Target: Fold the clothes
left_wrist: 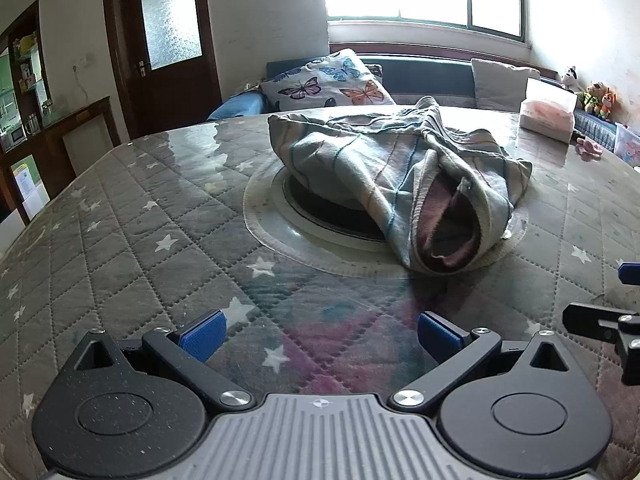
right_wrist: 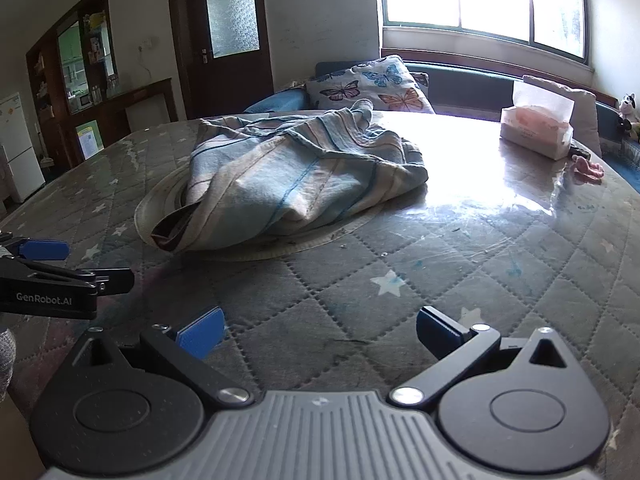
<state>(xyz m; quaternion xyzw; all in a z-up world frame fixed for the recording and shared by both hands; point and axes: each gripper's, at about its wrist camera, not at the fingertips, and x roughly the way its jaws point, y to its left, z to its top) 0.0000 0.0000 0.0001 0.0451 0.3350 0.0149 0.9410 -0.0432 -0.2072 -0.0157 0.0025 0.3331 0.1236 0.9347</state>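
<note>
Two grippers hover low over the quilted star-pattern table cover (right_wrist: 460,288), and both are released: the blue pads of each stand wide apart with nothing between them. The only garment in view, a crumpled striped garment (left_wrist: 384,176) with blue lines and a pinkish lining, lies in a heap on the round inset (left_wrist: 272,216) at the middle of the table.

From the left gripper (left_wrist: 320,332) the heap lies ahead and a little to the right. Its open end, where the pink lining shows, points toward this gripper, and the long axis seems to run away from it and leftward. From the right gripper (right_wrist: 320,330) the same garment (right_wrist: 296,176) lies ahead and to the left, with its broad striped side turned to this gripper and the dark opening at the near left corner.

Neither gripper touches the cloth; both are apart from it, on the near side of the inset. I judge the left gripper slightly nearer to the open end, so it would likely reach there first. A tissue pack (right_wrist: 536,132) stands beyond the inset, well apart from the garment.
</note>
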